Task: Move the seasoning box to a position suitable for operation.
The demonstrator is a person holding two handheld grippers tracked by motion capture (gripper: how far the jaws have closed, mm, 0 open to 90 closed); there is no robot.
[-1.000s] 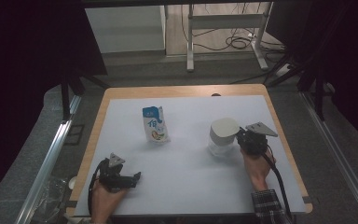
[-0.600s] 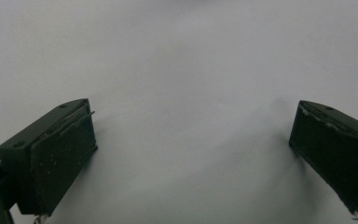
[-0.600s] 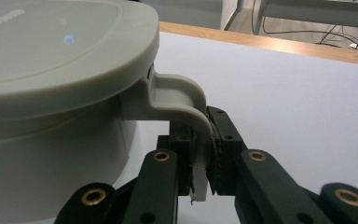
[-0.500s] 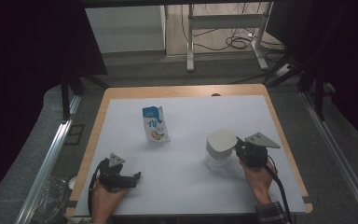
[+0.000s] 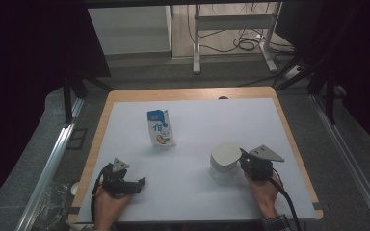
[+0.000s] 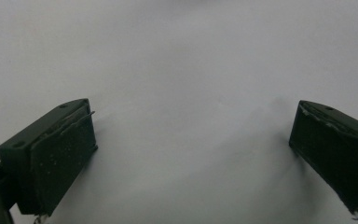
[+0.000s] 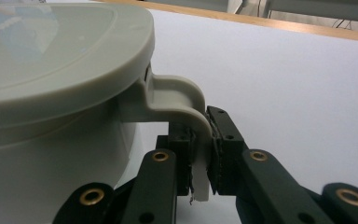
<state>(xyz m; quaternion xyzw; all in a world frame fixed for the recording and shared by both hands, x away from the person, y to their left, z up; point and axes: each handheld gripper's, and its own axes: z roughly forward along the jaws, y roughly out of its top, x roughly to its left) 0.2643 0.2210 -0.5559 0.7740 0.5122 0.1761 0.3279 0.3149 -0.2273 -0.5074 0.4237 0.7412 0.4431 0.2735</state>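
Right gripper point(image 7: 200, 158) clamped on lidded cup point(image 5: 225, 161) handle point(image 7: 186, 100); cup sits left of it. Left gripper point(image 6: 191, 154) wide apart, empty, farther away.

The lidded container point(image 5: 225, 162) is a pale greyish-cream all over, clip handle point(image 7: 179, 100) included. The carton point(image 5: 161, 128) is white with a blue top and blue lettering. Both tools are black, and the desk point(image 5: 188, 94) has a white mat inside a light wood edge.

black tools point(image 5: 241, 161), grey plates, plaid cuff point(image 5: 275, 224)
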